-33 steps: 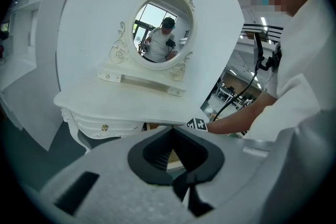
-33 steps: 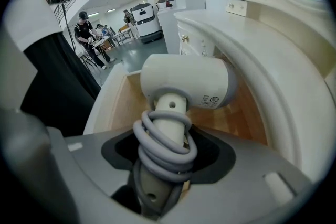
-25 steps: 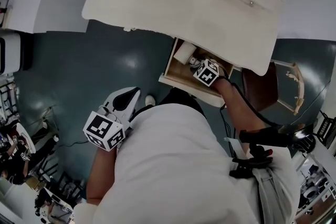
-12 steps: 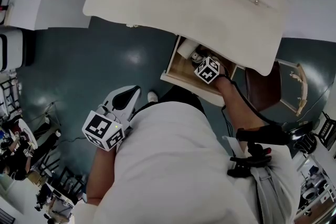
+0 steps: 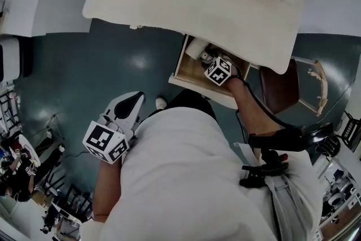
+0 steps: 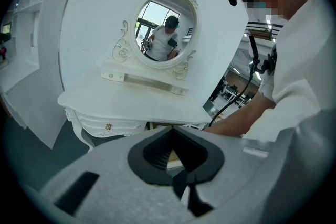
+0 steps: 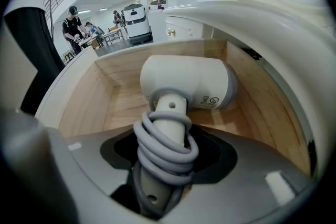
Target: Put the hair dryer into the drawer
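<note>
Right gripper view: fingers of the right gripper point(image 7: 165, 152), just opening slightly, clasp the cord-wrapped handle of the hair dryer point(image 7: 184, 84), which lies in the drawer point(image 7: 79, 99). Left gripper point(image 6: 173, 136) fingers are closed and empty.

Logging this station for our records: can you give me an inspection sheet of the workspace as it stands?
Surface: white dressing table, nothing loose seen on top.
Job's things: hair dryer, body down inside the open wooden drawer.
Clutter: nothing seen.
Grippers: right gripper closed on the dryer's handle; left gripper shut, empty, held back from the table.
Cables: grey cord wound round the handle; black cable beside the right arm.
Surroundings: dark floor, oval mirror, brown chair.
</note>
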`<state>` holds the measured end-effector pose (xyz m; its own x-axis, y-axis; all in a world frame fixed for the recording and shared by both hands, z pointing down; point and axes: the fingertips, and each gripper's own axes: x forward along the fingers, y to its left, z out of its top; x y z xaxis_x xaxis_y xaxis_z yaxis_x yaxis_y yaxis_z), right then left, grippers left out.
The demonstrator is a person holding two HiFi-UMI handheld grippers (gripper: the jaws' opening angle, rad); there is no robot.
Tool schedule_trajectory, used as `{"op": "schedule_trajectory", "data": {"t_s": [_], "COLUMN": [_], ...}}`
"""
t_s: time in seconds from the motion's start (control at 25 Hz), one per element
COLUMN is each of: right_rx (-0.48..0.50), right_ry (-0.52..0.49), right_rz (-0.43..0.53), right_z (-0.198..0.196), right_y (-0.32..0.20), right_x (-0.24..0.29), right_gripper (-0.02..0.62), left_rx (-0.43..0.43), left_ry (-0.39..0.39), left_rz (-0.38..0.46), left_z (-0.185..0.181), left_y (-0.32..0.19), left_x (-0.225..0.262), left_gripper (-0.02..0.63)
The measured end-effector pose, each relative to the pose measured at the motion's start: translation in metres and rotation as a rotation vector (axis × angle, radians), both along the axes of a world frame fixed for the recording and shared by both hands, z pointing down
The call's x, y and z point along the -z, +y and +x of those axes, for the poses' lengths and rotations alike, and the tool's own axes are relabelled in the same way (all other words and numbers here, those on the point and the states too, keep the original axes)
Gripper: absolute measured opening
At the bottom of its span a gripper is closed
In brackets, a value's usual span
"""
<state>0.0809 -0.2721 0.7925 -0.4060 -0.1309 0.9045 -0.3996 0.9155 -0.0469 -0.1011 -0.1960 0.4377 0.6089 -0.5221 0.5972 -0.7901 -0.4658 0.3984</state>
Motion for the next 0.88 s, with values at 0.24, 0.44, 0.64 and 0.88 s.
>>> {"op": "schedule_trajectory", "data": {"t_s": [0.24, 0.44, 0.64, 0.88], "right_rx": [0.001, -0.001, -0.019, -0.029], "right_ry": [0.005, 0.016, 0.023, 0.027], "right_rz": [-0.012, -0.011, -0.015, 0.006], "right_z": [0.004, 0.010, 0.012, 0.008], "right_y": [-0.003, -0.004, -0.008, -0.007], "right_x": [-0.002, -0.007, -0.006, 0.004], "right_gripper": [0.273, 0.278, 0.330, 0.330], "left_rx": [0.005, 0.006, 0.005, 0.012], "left_ry": [0.001, 0.005, 0.004, 0.015], "left_rz": [0.007, 0.010, 0.014, 0.023], "left_z": [-0.004, -0.002, -0.007, -0.018], "left_y": [0.003, 0.007, 0.011, 0.020], "left_x": [0.001, -0.002, -0.001, 0.002], "left_gripper": [-0.003, -0.003, -0.003, -0.003]}}
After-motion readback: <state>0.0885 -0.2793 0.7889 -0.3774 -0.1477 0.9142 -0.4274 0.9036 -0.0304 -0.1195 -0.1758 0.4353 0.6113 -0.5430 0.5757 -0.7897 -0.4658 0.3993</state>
